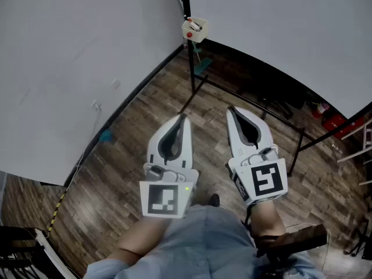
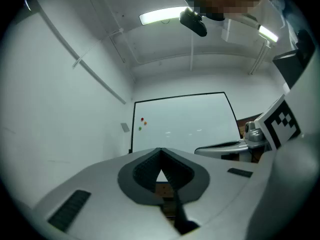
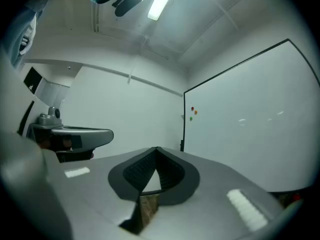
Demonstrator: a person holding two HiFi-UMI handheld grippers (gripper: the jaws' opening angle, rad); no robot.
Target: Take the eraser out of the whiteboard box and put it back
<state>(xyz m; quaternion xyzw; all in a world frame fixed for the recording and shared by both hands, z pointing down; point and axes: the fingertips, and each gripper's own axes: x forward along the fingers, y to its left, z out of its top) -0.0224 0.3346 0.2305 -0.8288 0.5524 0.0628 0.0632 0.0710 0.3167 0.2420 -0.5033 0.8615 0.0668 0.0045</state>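
A small cream-coloured whiteboard box point(image 1: 195, 29) is seen on the black metal stand point(image 1: 191, 63), at the left edge of the large white whiteboard point(image 1: 279, 28), in the far part of the room. Something red and white is held in it, but the eraser cannot be told apart at that size. The white left gripper point(image 1: 183, 118) and the white right gripper point(image 1: 232, 110) are held side by side near the person, well apart from the box. The jaws of each are closed tip to tip, with nothing gripped between them point(image 2: 160, 150) point(image 3: 157, 149). Beneath them a dark wood-plank floor point(image 1: 145, 115) is laid. A plain white wall point(image 1: 70, 68) stands to the left, and a strip of yellow-and-black tape point(image 1: 56, 211) is stuck along its foot. Small red, orange and green magnets point(image 2: 142, 122) are seen near the whiteboard's left edge.
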